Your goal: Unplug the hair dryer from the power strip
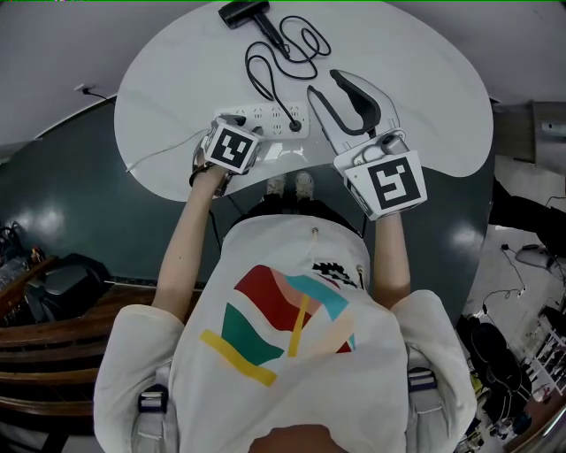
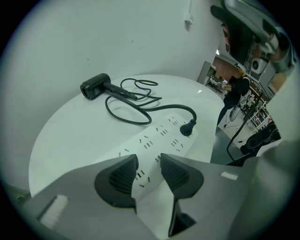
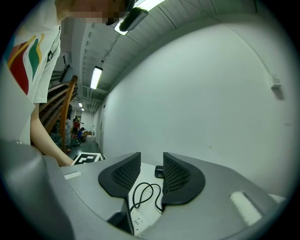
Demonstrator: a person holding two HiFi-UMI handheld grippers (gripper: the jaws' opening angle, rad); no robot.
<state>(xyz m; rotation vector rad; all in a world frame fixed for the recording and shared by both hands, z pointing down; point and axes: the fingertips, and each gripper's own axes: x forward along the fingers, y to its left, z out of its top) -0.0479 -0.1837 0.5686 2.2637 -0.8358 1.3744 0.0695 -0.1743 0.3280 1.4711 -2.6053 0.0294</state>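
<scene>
Hair dryer (image 1: 243, 12) lies at the far edge of the white table (image 1: 416, 80), cord (image 1: 265, 71) looped. Its plug (image 2: 188, 127) is still seated in the far end of the power strip (image 2: 159, 140). Left gripper (image 2: 149, 164) is spread, poised over the strip's near end, pinching nothing. Right gripper (image 3: 151, 164) is spread and empty, near the plug.

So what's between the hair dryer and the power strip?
Just the looped black cord, lying on the white table; the left gripper view shows it clearly.
</scene>
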